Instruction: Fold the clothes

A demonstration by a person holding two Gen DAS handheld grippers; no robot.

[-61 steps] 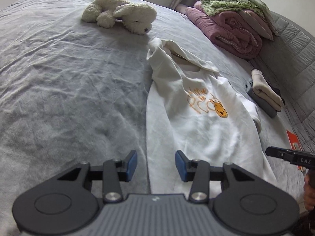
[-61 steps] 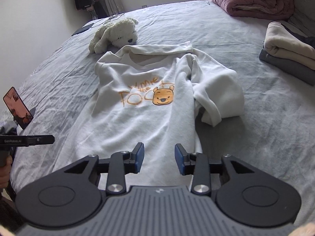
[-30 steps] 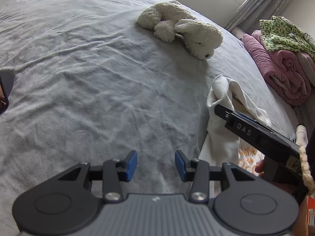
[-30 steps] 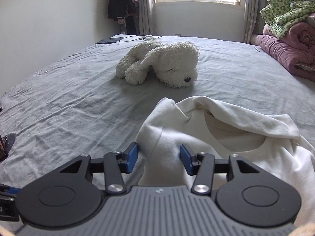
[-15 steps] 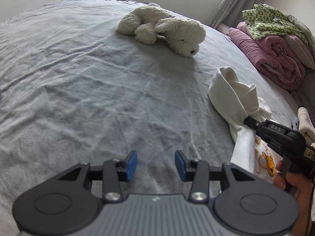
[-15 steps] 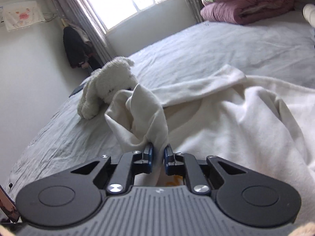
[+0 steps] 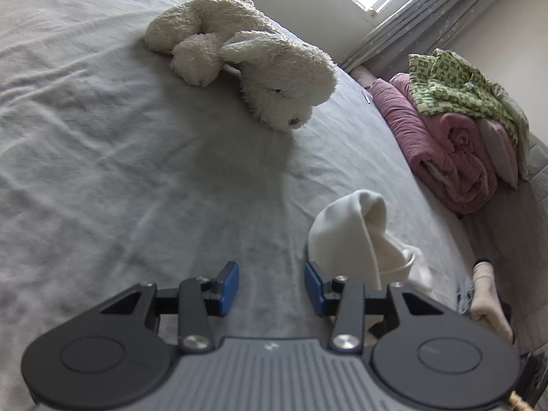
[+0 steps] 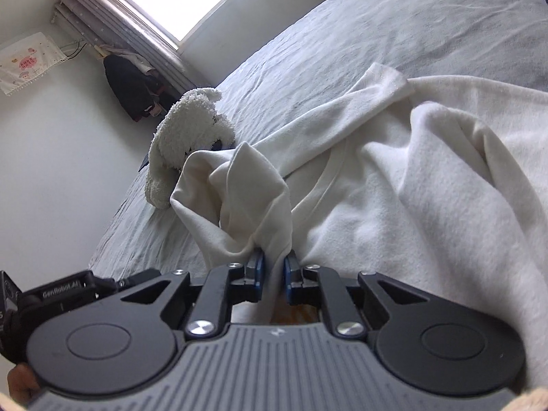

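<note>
A white sweatshirt (image 8: 428,178) lies crumpled on the grey bed (image 8: 394,27). My right gripper (image 8: 273,277) is shut on a bunched fold of its shoulder, and the cloth stands up in a peak above the pads. In the left wrist view that raised fold of the sweatshirt (image 7: 349,236) sits just right of my left gripper (image 7: 270,287). The left gripper is open over the bare sheet with nothing between its fingers. Its dark body (image 8: 61,294) shows at the lower left of the right wrist view.
A white plush dog (image 7: 260,68) lies further up the bed. A rolled pink quilt (image 7: 455,150) with a green patterned garment (image 7: 452,85) on top sits at the right edge. Folded clothes (image 7: 486,294) rest at the near right. Dark clothes (image 8: 130,85) hang by the window.
My right gripper has shut on the sweatshirt's shoulder fold, lifted it and rolled. My left gripper has moved up the bed, closer to the plush dog and the raised fold.
</note>
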